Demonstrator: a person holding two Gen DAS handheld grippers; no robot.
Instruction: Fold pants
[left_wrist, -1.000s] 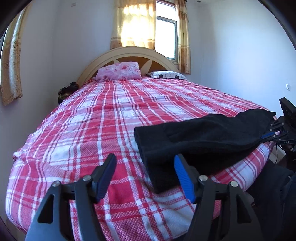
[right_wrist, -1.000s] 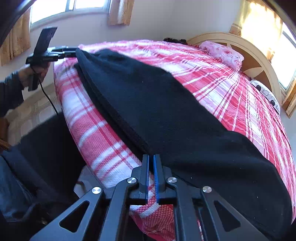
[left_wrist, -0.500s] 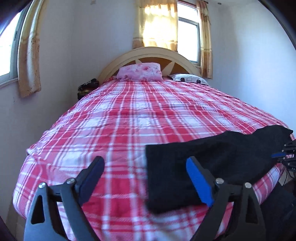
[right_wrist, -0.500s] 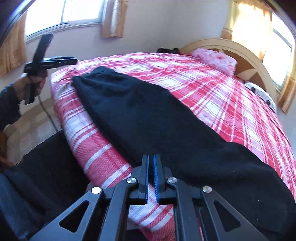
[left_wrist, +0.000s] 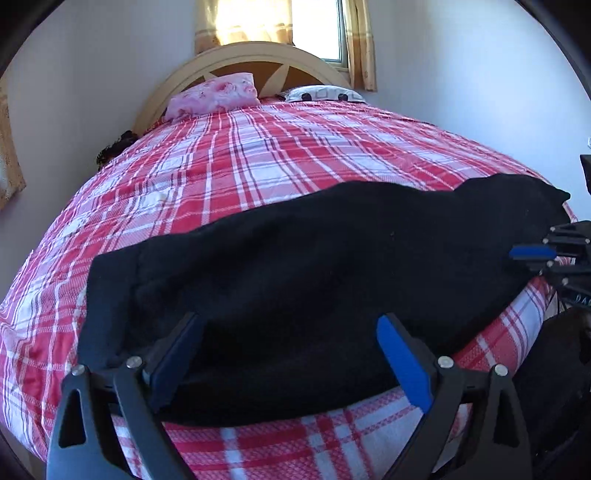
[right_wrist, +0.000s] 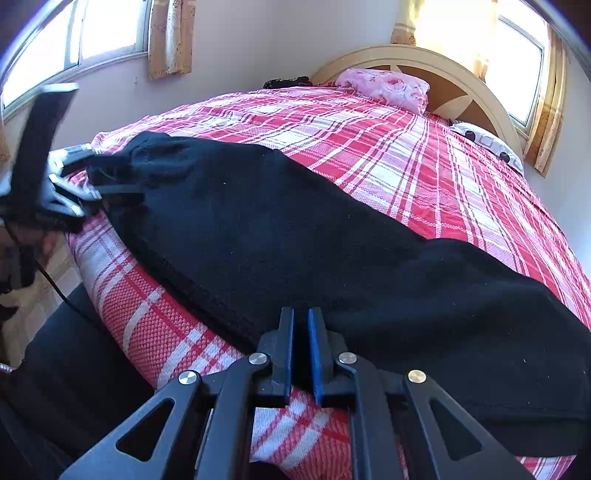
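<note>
Black pants (left_wrist: 314, 266) lie stretched along the foot edge of the bed, also seen in the right wrist view (right_wrist: 295, 243). My left gripper (left_wrist: 288, 354) is open, its fingers straddling the near edge of the pants' left end. In the right wrist view the left gripper (right_wrist: 92, 177) sits at that far end. My right gripper (right_wrist: 301, 354) is shut on the pants' near edge at the other end; it shows in the left wrist view (left_wrist: 532, 253) at the right.
The bed has a red plaid cover (left_wrist: 258, 166), a pink pillow (left_wrist: 214, 96), a white patterned pillow (left_wrist: 325, 94) and a curved headboard (left_wrist: 255, 55). A dark item (left_wrist: 114, 147) lies at the bed's left side. Walls and curtained windows surround it.
My left gripper has moved in low over the left end of the pants, which now lie between its open fingers. The right gripper stays shut on the other end.
</note>
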